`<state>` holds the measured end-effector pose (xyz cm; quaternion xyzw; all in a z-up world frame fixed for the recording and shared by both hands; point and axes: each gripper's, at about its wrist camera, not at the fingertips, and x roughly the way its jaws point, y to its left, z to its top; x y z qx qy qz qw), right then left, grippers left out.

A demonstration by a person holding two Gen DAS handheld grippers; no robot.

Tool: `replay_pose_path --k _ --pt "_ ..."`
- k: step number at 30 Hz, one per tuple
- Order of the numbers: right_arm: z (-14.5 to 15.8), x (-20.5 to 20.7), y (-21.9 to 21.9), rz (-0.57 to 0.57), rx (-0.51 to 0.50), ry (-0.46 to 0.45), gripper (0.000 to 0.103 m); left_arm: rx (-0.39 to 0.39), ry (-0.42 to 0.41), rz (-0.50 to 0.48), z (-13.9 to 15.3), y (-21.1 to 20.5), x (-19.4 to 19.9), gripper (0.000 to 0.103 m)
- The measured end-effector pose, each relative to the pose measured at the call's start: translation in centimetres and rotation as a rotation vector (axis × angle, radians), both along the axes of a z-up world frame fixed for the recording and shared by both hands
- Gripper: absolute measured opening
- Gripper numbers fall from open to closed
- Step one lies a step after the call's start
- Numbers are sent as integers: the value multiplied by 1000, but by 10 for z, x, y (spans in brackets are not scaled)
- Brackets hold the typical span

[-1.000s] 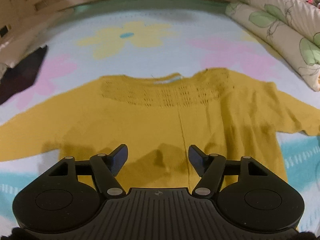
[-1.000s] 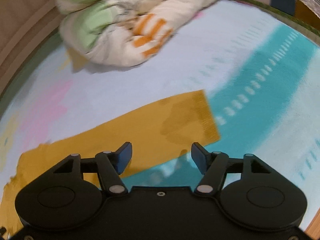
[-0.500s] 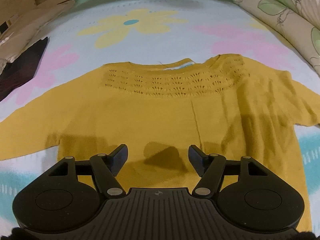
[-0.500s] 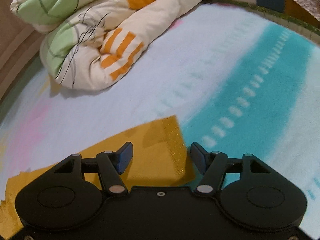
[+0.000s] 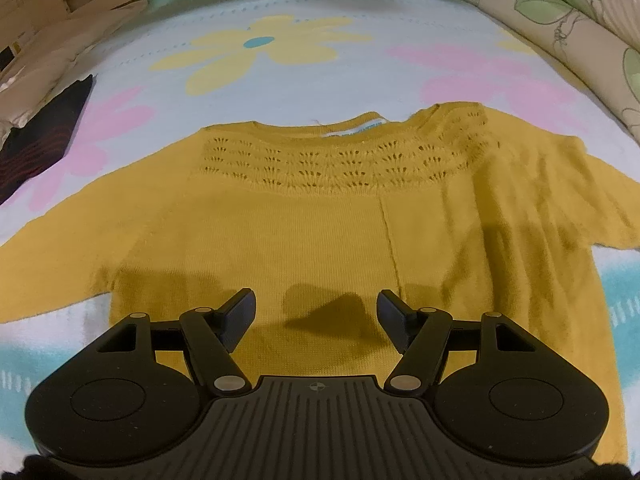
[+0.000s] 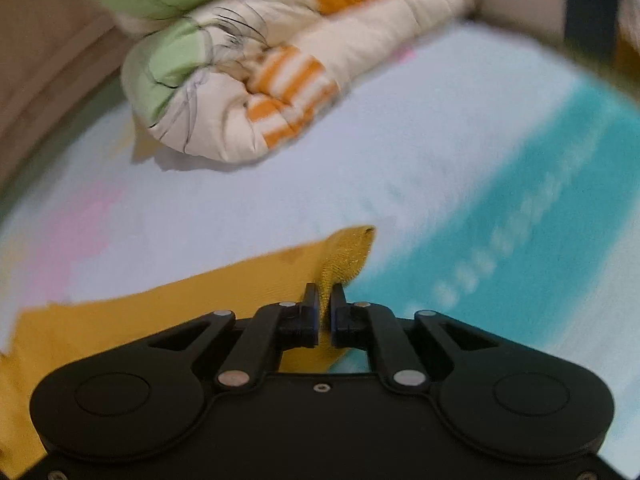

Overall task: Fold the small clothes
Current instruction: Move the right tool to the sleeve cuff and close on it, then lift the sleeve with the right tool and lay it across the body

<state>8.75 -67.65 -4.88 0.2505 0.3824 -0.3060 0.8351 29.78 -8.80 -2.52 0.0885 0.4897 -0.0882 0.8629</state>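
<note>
A mustard-yellow knitted sweater [image 5: 320, 216] lies flat on the bed, neckline away from me, sleeves spread to both sides. My left gripper [image 5: 316, 312] hovers open over the sweater's lower body, nothing between its fingers. In the right wrist view the sweater's sleeve [image 6: 200, 304] runs in from the left, and its cuff [image 6: 352, 252] is bunched and lifted. My right gripper [image 6: 324, 300] is shut on that cuff, with the yellow knit pinched between the pads.
The bed sheet [image 5: 320, 68] is pale blue with yellow and pink flowers and teal stripes [image 6: 520, 208]. A rolled floral quilt [image 6: 260, 92] lies beyond the sleeve and along the right edge [image 5: 580, 32]. A dark cloth [image 5: 44, 136] lies at the far left.
The right gripper went from open over the sleeve end to shut on the cuff, which now stands bunched up. The left gripper stayed open above the sweater's body.
</note>
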Motion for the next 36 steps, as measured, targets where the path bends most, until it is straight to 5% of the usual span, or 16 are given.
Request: replay_pose_path --k 7,15,26,36 --pt "6 1 -21 -65 -72 95 11 44 29 9 -17 0 6 66" --pt "61 15 13 2 5 -104 11 -23 63 58 -16 18 12 64" --pt "162 110 171 364 134 -323 12 -50 -53 137 33 71 13 64" --pt "134 206 342 593 252 -293 12 -73 -73 244 45 131 22 64"
